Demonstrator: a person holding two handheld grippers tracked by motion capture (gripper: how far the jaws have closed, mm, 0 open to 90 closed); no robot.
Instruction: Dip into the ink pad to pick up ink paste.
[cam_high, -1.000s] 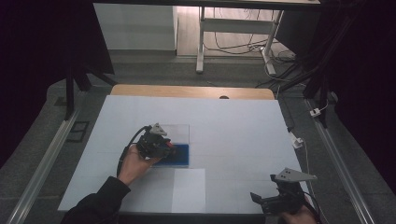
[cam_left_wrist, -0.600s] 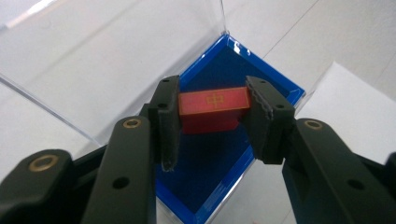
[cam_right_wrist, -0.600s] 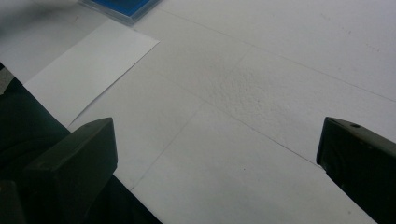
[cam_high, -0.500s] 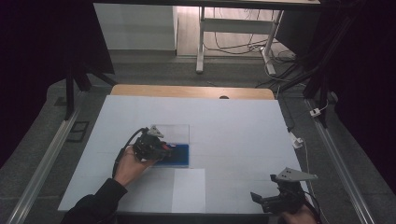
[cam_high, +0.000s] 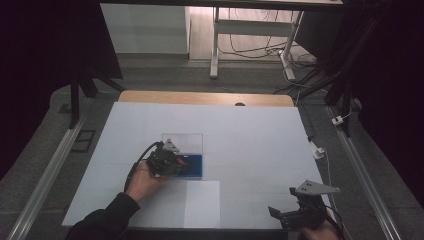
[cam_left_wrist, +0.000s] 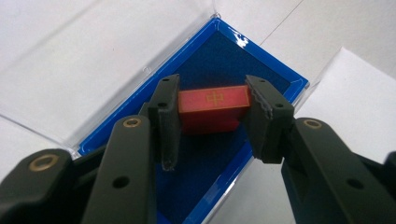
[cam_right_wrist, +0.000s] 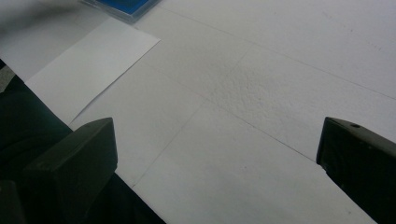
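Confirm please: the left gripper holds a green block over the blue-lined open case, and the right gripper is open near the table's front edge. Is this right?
One detail is wrong: the block is red, not green, as the left gripper view shows. The rest stands: the left gripper grips it between its jaws over the blue-lined open case, and the right gripper is open near the table's front edge.

Dim room, grey floor (cam_high: 165, 75), white-covered table (cam_high: 260, 145), metal desk legs (cam_high: 215, 45) and loose cables (cam_high: 255, 47) beyond.
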